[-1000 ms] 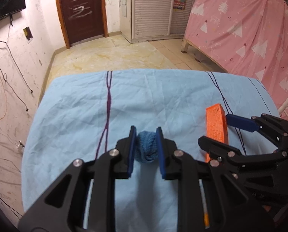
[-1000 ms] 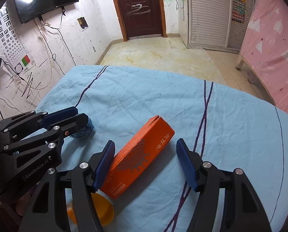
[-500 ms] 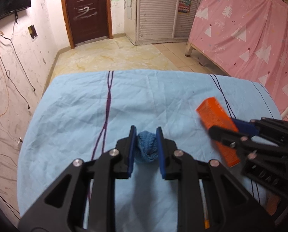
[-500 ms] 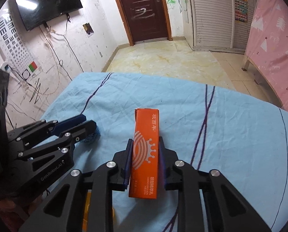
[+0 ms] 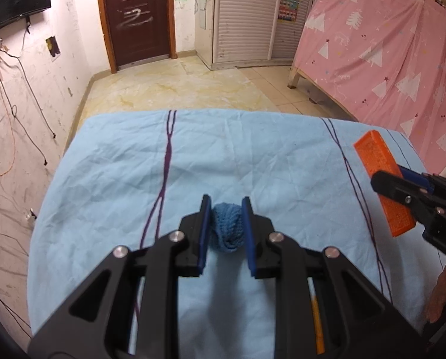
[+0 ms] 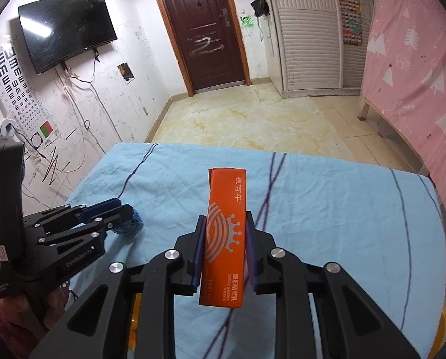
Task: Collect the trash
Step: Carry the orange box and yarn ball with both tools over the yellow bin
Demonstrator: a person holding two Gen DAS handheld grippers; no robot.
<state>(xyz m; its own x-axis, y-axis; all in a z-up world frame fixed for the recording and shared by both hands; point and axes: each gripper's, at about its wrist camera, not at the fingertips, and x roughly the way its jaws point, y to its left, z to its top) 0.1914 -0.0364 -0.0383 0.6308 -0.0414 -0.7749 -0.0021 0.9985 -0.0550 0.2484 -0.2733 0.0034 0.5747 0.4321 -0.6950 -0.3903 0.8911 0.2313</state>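
Blue sheet (image 5: pixel 109 179) covers the counter, floor beyond. Right gripper (image 6: pixel 225 248) pinches an orange carton (image 6: pixel 225 227), long axis running forward between the pads, clear of the sheet. Left gripper (image 5: pixel 225 233) squeezes a blue knitted wad (image 5: pixel 226 224). Yellow container (image 6: pixel 136 308), barely visible below, contents hidden.

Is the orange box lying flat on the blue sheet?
No: the orange box is clamped in the right gripper, lifted clear of the blue sheet.
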